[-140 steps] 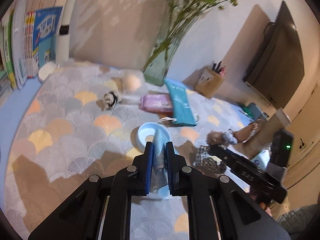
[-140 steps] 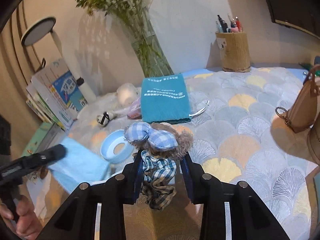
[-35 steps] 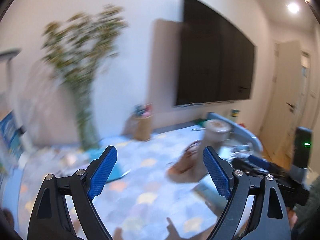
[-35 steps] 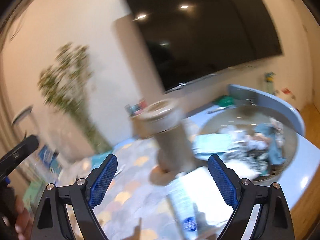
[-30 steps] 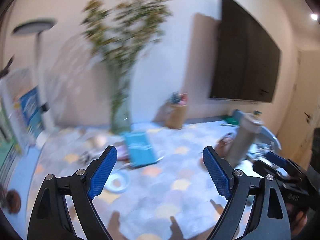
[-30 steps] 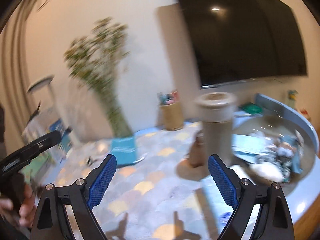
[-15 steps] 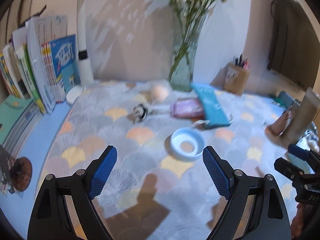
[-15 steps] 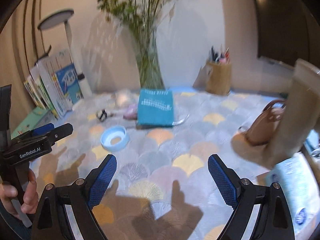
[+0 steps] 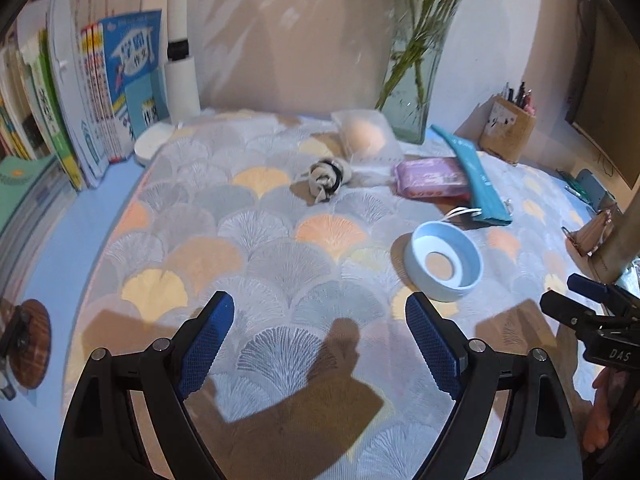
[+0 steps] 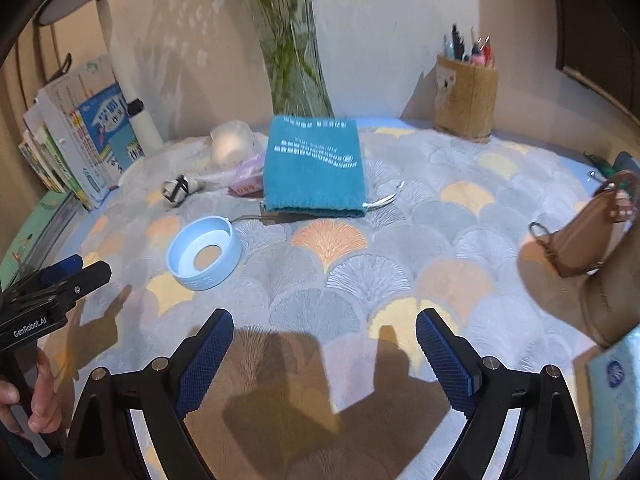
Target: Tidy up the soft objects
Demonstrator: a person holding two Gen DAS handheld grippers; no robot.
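Observation:
Both grippers are open and empty above the patterned table mat. My left gripper [image 9: 320, 340] hovers over the near middle of the mat; the right gripper's tip [image 9: 588, 300] shows at its right edge. My right gripper [image 10: 324, 352] is likewise low over the mat. A teal towel pouch [image 10: 316, 170] lies at the back centre, also in the left wrist view [image 9: 476, 174]. A small rolled grey-and-black sock [image 9: 326, 176] lies mid-back, beside a pink wipes pack [image 9: 430, 176] and a bagged pale round sponge [image 9: 364, 136]. A light blue ring-shaped bowl [image 9: 442, 266] sits right of centre.
Upright books [image 9: 80, 92] and a white lamp base [image 9: 154, 144] stand at the back left. A glass vase of flowers [image 10: 298, 72] and a pen holder [image 10: 466, 98] stand at the back. A brown handbag [image 10: 588, 236] and a tall beige cylinder [image 10: 616, 292] are at the right.
Both grippers, earlier shut on a light blue cloth and a plaid-dressed doll, are now open and empty. The views swung from the right side of the desk back down to the mat.

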